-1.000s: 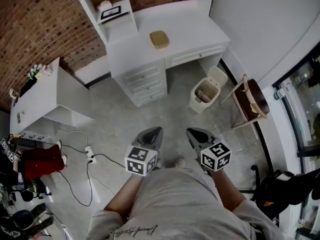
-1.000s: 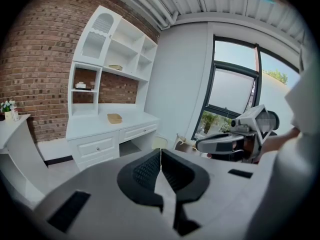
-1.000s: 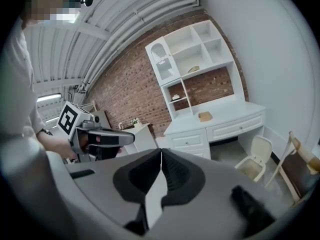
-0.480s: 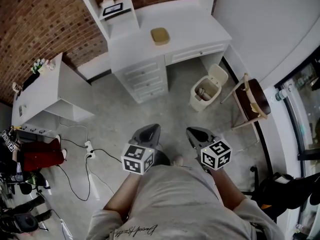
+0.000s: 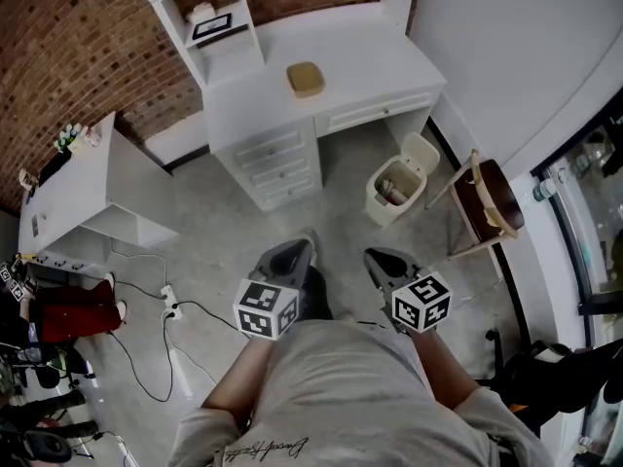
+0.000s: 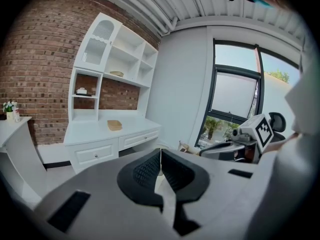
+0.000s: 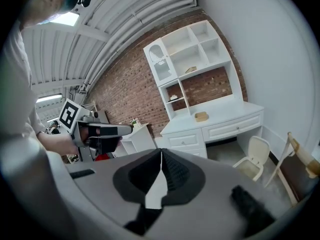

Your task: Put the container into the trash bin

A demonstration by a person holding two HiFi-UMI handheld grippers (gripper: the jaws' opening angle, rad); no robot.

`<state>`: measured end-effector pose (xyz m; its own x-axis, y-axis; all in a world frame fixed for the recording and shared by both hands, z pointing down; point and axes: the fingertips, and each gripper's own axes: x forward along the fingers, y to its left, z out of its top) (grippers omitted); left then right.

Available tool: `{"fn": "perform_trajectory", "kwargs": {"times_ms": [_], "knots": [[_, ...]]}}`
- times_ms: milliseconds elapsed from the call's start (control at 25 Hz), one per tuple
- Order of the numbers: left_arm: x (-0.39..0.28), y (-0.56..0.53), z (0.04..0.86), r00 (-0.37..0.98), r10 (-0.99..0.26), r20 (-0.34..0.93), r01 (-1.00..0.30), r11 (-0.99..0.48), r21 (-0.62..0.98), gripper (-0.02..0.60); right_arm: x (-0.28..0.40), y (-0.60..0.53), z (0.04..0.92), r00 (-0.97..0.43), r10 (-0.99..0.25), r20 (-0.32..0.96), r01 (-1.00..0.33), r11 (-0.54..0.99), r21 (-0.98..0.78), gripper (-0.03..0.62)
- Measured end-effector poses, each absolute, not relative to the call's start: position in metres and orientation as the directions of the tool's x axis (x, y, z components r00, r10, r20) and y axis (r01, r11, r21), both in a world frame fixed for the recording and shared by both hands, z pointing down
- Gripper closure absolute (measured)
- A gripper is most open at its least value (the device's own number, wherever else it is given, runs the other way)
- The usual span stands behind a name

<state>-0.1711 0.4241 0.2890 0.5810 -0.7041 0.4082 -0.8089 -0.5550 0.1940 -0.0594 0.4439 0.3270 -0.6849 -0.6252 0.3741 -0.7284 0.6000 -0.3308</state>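
A tan container (image 5: pixel 306 79) lies on the white desk (image 5: pixel 370 61) by the brick wall; it also shows small as the container (image 6: pixel 114 125) and the container (image 7: pixel 201 116). A cream trash bin (image 5: pixel 399 185) with its lid up stands on the floor right of the desk, seen too as the bin (image 7: pixel 251 162). My left gripper (image 5: pixel 295 253) and right gripper (image 5: pixel 378 258) are held near my body, well short of the desk. Both are shut with nothing between the jaws, as in the left gripper (image 6: pixel 160 156) view and the right gripper (image 7: pixel 161 160) view.
A white shelf unit (image 5: pixel 200 17) stands on the desk's left end. A second white table (image 5: pixel 83 183) sits at the left, with cables (image 5: pixel 161 309) on the floor. A wooden chair (image 5: pixel 487 202) stands right of the bin, beside a window wall.
The view has shifted a little as I step; a dark shoe now shows between the grippers. Both grippers stay shut and in nearly the same place.
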Motion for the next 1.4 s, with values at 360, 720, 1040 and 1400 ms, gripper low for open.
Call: {"fn": "perform_trajectory", "kwargs": {"times_ms": [360, 720, 1040, 1400], "knots": [[-0.18, 0.348, 0.306, 0.595, -0.696, 0.403, -0.801, -0.557, 0.221, 0.563, -0.067, 0.375, 0.343, -0.671, -0.632, 0.387, -0.741, 0.596, -0.311, 0.565], [-0.195, 0.233, 0.3, 0.615, -0.692, 0.38, -0.787, -0.571, 0.234, 0.563, -0.073, 0.263, 0.339, -0.635, -0.66, 0.403, -0.772, 0.559, -0.302, 0.565], [-0.221, 0.136, 0.295, 0.618, -0.684, 0.388, -0.784, -0.576, 0.232, 0.563, -0.101, 0.165, 0.337, -0.63, -0.652, 0.422, -0.776, 0.548, -0.312, 0.565], [-0.249, 0.032, 0.297, 0.63, -0.658, 0.412, -0.768, -0.608, 0.202, 0.563, -0.132, 0.061, 0.337, -0.623, -0.672, 0.399, -0.782, 0.524, -0.338, 0.565]]}}
